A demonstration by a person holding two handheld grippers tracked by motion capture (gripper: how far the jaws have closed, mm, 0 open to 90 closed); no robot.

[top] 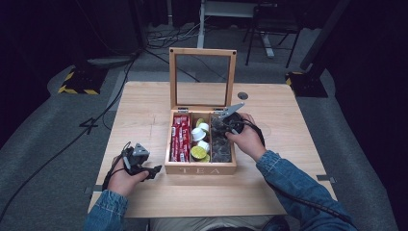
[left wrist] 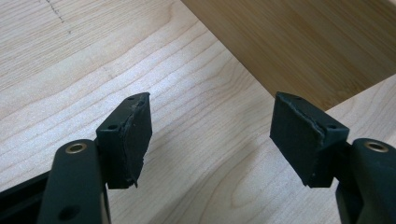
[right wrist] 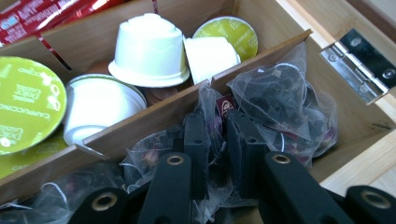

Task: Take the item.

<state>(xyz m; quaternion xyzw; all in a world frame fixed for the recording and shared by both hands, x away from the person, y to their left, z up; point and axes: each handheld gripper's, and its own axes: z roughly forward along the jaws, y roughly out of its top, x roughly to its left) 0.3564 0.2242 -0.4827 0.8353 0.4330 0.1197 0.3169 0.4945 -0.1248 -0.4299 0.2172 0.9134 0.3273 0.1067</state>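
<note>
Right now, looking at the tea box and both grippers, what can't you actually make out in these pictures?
- High view: the right hand-held gripper tips, sunk into the tea box among the tea bags.
- Right gripper view: whether the nearly shut jaws pinch a tea bag; the clear bags crowd around them.
- Right gripper view: the red packets, cut off by the top edge.
- High view: print on the green capsule lids, too small.
- Left gripper view: the left hand-held gripper is open; the box wall is cut off by the top edge.

One wooden tea box [top: 200, 169] with three compartments is counted on the table [top: 144, 106]. Two grippers are seen. Several red sachets [top: 180, 137], capsules [right wrist: 149, 44] and tea bags [right wrist: 275, 93] cannot be counted exactly.
</note>
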